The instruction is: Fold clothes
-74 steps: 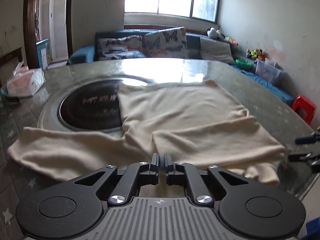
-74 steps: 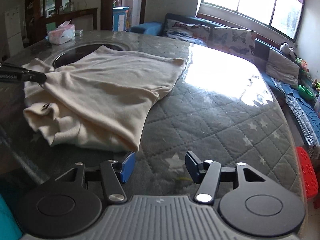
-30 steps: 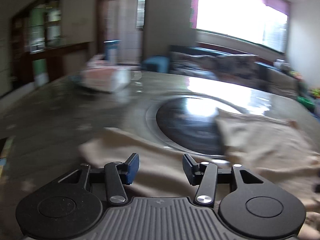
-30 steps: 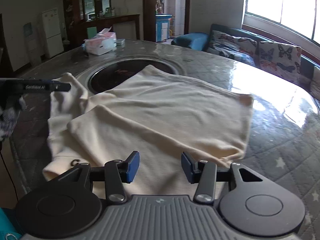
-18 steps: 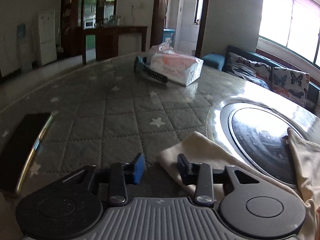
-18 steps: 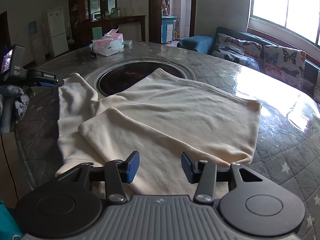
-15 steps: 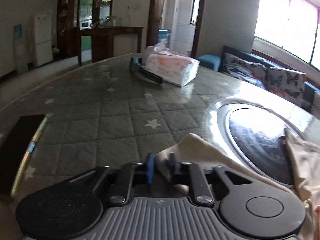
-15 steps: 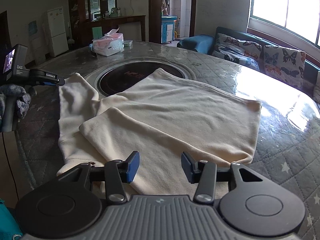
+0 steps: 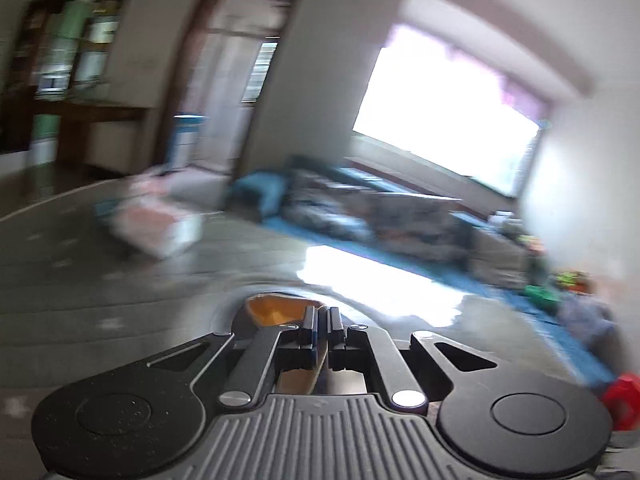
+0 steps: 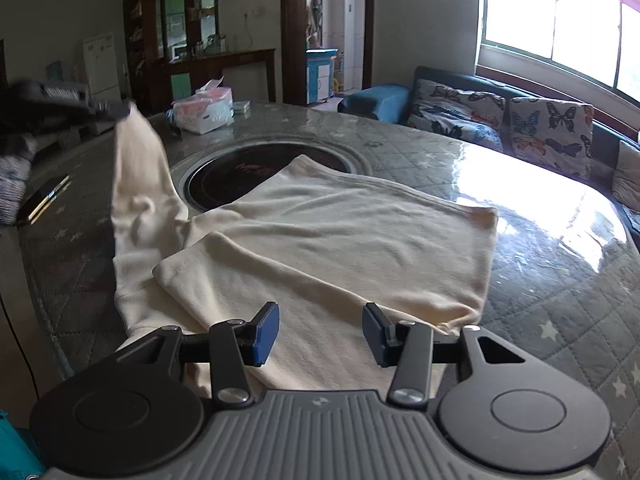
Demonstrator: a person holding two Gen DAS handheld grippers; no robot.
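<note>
A cream garment (image 10: 320, 236) lies partly folded on the quilted table (image 10: 540, 304). My left gripper (image 9: 323, 316) is shut on the end of its left sleeve (image 9: 280, 310); that view is blurred by motion. In the right wrist view the left gripper (image 10: 116, 110) holds the sleeve (image 10: 140, 176) lifted well above the table at the far left. My right gripper (image 10: 318, 334) is open and empty, low over the garment's near edge.
A round dark hotplate (image 10: 240, 176) is set into the table behind the garment. A tissue box (image 10: 204, 110) stands at the back. A dark phone (image 10: 44, 198) lies at the left edge. A sofa (image 10: 500, 120) runs along the window side.
My left gripper closed on the sleeve end and lifted it up off the table, swinging to the right. My right gripper stayed open and nearly still.
</note>
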